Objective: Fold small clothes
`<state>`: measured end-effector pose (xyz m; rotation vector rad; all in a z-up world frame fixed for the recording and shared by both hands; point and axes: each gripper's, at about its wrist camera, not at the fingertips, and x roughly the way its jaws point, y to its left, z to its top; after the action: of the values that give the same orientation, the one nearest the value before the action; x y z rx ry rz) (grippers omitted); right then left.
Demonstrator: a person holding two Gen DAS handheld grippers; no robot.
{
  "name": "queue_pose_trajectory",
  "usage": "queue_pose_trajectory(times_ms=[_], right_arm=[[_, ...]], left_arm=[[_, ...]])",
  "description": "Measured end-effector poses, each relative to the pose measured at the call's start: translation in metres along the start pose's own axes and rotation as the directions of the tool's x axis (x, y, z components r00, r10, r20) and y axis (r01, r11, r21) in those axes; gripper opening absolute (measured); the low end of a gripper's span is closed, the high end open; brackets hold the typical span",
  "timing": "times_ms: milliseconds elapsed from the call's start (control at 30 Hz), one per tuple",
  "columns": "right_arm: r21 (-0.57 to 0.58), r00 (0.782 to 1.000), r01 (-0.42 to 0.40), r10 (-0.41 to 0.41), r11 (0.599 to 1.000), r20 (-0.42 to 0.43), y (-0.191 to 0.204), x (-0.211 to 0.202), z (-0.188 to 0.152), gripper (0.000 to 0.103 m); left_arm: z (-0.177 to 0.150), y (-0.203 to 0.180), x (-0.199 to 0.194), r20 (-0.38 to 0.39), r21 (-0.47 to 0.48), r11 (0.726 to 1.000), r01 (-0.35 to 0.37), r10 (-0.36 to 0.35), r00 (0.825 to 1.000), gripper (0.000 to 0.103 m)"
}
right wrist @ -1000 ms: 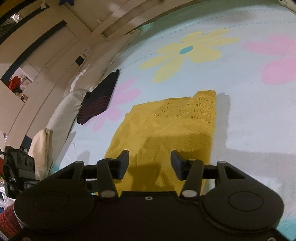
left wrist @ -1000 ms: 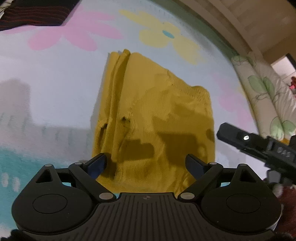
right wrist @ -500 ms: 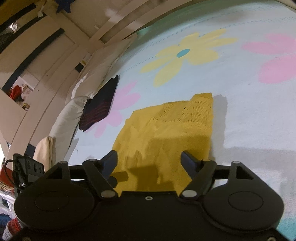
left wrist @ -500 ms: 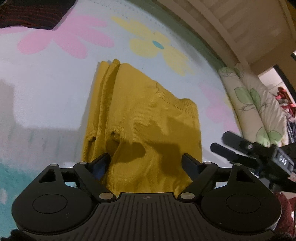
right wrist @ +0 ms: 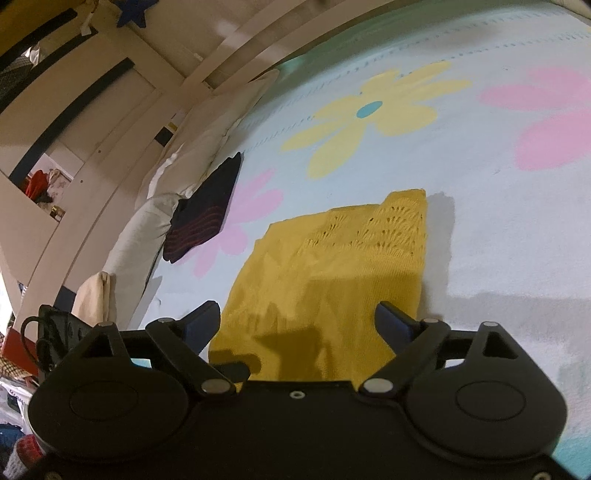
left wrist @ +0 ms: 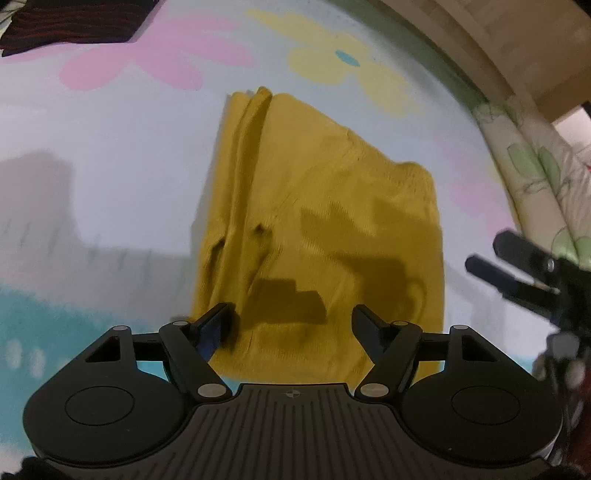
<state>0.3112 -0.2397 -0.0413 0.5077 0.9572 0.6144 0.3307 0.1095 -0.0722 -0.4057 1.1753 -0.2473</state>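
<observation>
A mustard-yellow knitted garment lies folded on the flowered bedspread; its openwork end faces away in the right wrist view. My left gripper hovers over the garment's near edge; its jaws are closing, apart, with only the cloth below them and nothing pinched. My right gripper stands wide over the other near edge of the yellow garment, jaws still opening, nothing gripped. The right gripper's fingers show at the right edge of the left wrist view.
A dark striped folded garment lies by white pillows at the bedspread's far side, also seen as the dark garment. A leaf-patterned pillow lines the right side. A wooden bed frame stands behind.
The right gripper's jaws have spread from narrow to wide, letting go of the yellow cloth. The left gripper's jaws have drawn closer together. The garment lies in the same place.
</observation>
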Motion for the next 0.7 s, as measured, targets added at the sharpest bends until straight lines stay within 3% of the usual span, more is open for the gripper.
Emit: queue_pose_trajectory(times_ms=[133,300,433,700], right_arm=[[-0.005,1.000,-0.002,0.002,1.000,-0.005,-0.001,-0.002,0.000,0.092],[-0.011,1.000,-0.002,0.002,1.000,-0.003,0.001,-0.003,-0.001,0.093],[-0.020,1.000,-0.016,0.016,1.000,-0.004,0.004,-0.002,-0.002,0.100],[-0.044,1.000,-0.026,0.026,0.999,-0.007,0.010,0.002,-0.004,0.102]], left_arm=[[-0.012,0.004,-0.009,-0.013,-0.003,1.000,-0.003,0.003,1.000,0.071],[-0.013,0.011,-0.006,-0.007,-0.051,0.998,0.047,-0.048,0.999,0.072],[-0.006,0.013,0.000,0.034,-0.072,0.995,0.073,-0.071,0.997,0.073],[0.005,0.005,0.009,0.121,-0.074,0.994,0.076,-0.067,0.990,0.071]])
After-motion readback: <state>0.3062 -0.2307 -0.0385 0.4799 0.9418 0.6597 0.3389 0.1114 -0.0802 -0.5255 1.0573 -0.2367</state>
